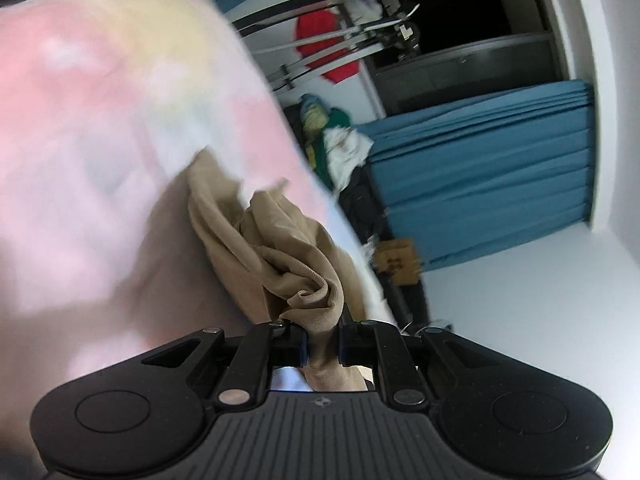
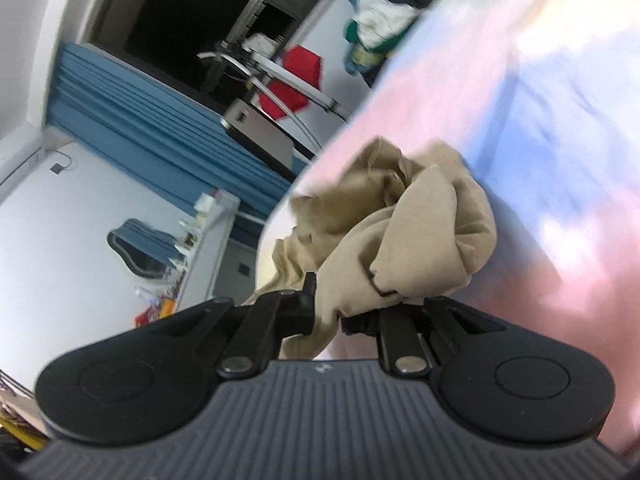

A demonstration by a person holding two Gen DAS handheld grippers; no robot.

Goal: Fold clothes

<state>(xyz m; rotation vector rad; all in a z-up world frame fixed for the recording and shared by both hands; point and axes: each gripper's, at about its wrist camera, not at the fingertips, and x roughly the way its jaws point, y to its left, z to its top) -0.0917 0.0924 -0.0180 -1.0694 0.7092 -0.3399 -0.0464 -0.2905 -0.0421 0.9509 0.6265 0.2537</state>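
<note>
A crumpled tan garment hangs bunched over a pastel pink, yellow and blue bed cover. My left gripper is shut on a fold of the tan cloth, which runs down between its fingers. In the right wrist view the same tan garment bulges in a thick wad in front of my right gripper, which is shut on another part of it. The pastel cover fills the right side of that view. Both views are tilted and motion-blurred.
Teal curtains hang by a dark window. A clothes rack holds a red garment. A pile of green and white clothes lies beyond the bed. A white shelf unit and a wall mirror stand by the white wall.
</note>
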